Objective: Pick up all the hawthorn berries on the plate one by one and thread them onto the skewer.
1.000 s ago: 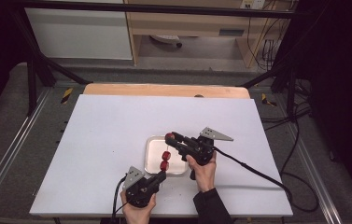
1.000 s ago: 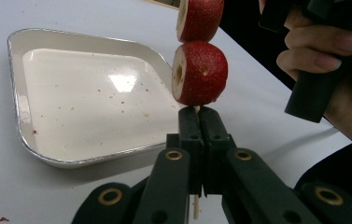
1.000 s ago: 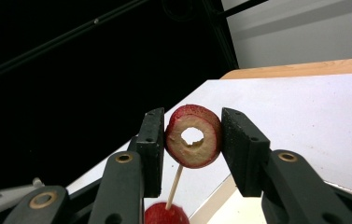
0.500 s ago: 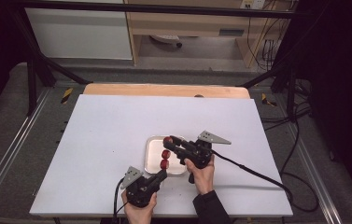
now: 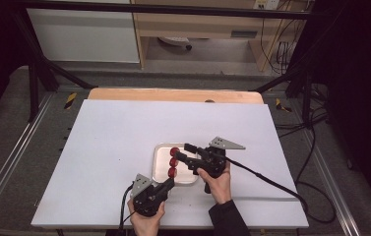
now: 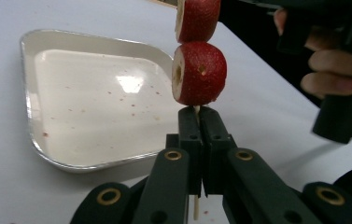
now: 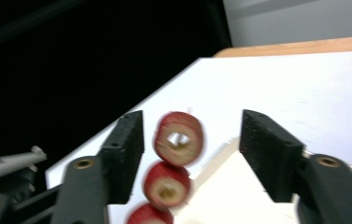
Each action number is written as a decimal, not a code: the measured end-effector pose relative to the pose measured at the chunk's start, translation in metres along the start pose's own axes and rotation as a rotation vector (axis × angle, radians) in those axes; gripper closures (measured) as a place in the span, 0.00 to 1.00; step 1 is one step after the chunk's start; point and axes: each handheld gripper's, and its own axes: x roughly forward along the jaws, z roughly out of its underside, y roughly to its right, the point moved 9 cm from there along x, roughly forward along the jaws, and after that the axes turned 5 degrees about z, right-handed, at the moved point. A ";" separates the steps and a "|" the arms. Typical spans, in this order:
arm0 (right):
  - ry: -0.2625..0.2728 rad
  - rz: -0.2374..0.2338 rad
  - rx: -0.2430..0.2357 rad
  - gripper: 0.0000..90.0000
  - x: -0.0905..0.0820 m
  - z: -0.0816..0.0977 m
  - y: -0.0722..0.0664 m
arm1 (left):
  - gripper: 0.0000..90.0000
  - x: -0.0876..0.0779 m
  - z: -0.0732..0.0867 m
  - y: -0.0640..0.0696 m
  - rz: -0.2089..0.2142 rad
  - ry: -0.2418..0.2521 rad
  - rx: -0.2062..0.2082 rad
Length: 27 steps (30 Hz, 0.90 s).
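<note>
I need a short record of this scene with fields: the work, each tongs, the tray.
work: red fruit pieces threaded on a thin skewer
left tongs: shut on the skewer, below the lowest piece
right tongs: jaws just opened, top piece between them, untouched
tray: white, empty except for red specks, on the white table

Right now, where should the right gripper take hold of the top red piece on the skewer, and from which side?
Grip the top piece across its rounded red sides, coming from the skewer's free end, as the right gripper is placed now. Its jaws, just opened, straddle it without touching. The left gripper clamps the stick below, so that end is blocked.
</note>
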 end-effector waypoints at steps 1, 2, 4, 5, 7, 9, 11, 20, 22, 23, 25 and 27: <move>-0.011 0.018 -0.018 0.37 -0.002 -0.001 0.002 | 0.98 0.000 0.000 0.000 0.000 0.000 0.000; -0.028 0.036 -0.031 0.32 -0.004 0.000 0.005 | 0.98 -0.002 -0.001 -0.004 -0.006 -0.010 0.027; -0.047 0.056 -0.047 0.27 -0.005 0.001 0.008 | 0.98 -0.002 -0.001 -0.007 -0.014 -0.017 0.039; -0.100 0.090 -0.089 0.18 -0.007 0.005 0.016 | 0.98 -0.004 -0.001 -0.011 -0.023 -0.034 0.060; -0.164 0.114 -0.127 0.11 -0.010 0.011 0.024 | 0.98 -0.005 -0.002 -0.013 -0.031 -0.044 0.069; -0.200 0.125 -0.137 0.09 -0.012 0.015 0.028 | 0.98 -0.006 -0.003 -0.018 -0.036 -0.058 0.075; -0.259 0.154 -0.178 0.07 -0.019 0.024 0.037 | 0.98 -0.007 -0.005 -0.021 -0.045 -0.071 0.086; -0.347 0.226 -0.256 0.03 -0.050 0.044 0.065 | 0.98 -0.008 -0.018 -0.031 -0.061 -0.130 0.142; -0.357 0.234 -0.260 0.03 -0.053 0.047 0.068 | 0.98 -0.008 -0.020 -0.034 -0.063 -0.152 0.149; -0.366 0.239 -0.261 0.03 -0.057 0.050 0.071 | 0.98 -0.008 -0.021 -0.035 -0.062 -0.163 0.151; -0.380 0.252 -0.260 0.02 -0.064 0.055 0.078 | 0.98 -0.009 -0.024 -0.037 -0.065 -0.170 0.157; -0.388 0.267 -0.254 0.02 -0.070 0.059 0.084 | 0.98 -0.009 -0.027 -0.038 -0.065 -0.188 0.160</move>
